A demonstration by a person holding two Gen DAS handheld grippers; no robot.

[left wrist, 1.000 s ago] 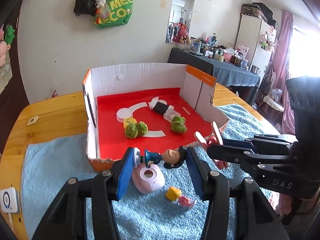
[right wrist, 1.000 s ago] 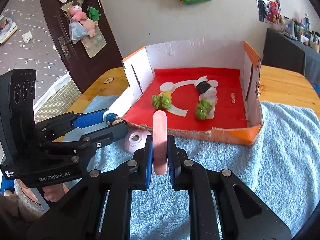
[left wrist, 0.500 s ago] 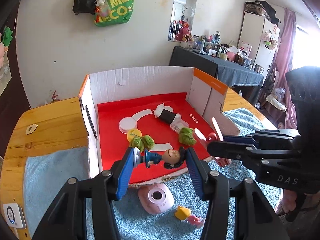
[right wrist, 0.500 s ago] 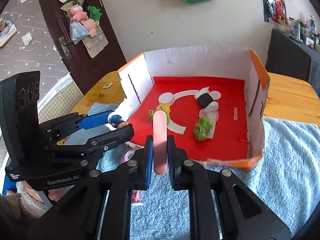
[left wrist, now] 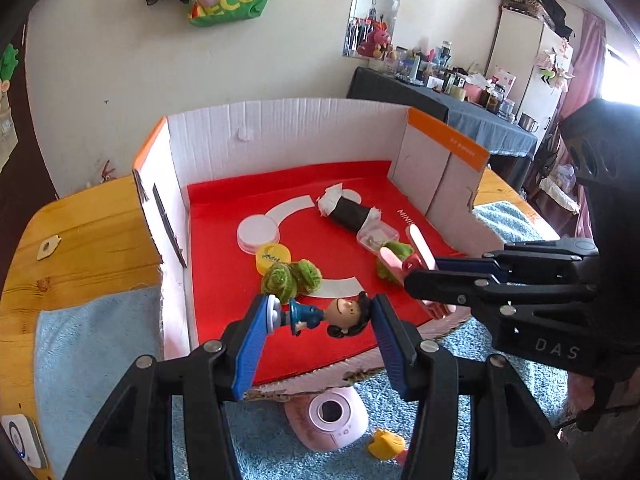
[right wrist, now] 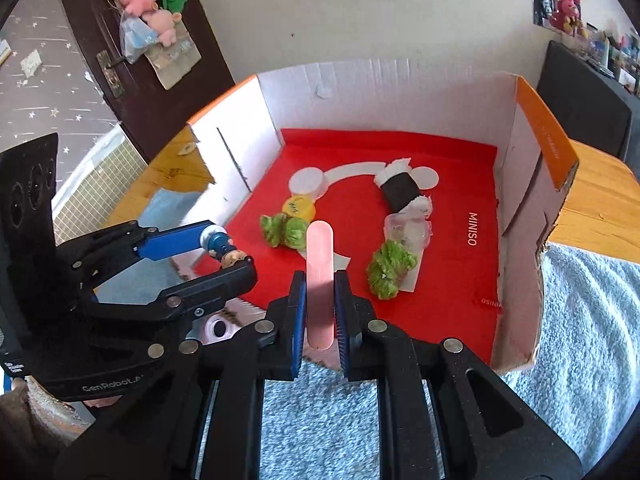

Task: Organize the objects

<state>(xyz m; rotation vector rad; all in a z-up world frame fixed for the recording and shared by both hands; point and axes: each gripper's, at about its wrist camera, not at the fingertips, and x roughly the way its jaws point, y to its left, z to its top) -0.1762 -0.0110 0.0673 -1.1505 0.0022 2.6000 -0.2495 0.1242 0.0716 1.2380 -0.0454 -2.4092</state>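
My left gripper [left wrist: 316,320] is shut on a small doll figure [left wrist: 324,316] with a blue body and black hair, held sideways over the front of the red-floored cardboard box [left wrist: 288,128]. My right gripper [right wrist: 320,300] is shut on a pink clip [right wrist: 319,280], held upright over the box's front edge; the clip also shows in the left wrist view [left wrist: 404,260]. In the box lie green balls [left wrist: 290,278], a yellow lid [left wrist: 273,258], a white lid [left wrist: 258,232] and a black wrapped roll [left wrist: 348,212].
A pink round device [left wrist: 328,420] and a small yellow toy [left wrist: 386,446] lie on the blue towel [right wrist: 580,340] in front of the box. The towel covers a wooden table [left wrist: 80,240]. A white gadget [left wrist: 20,444] sits at the left edge.
Both grippers moved forward with their loads, from above the towel to over the front part of the box. The box now looks larger and closer.
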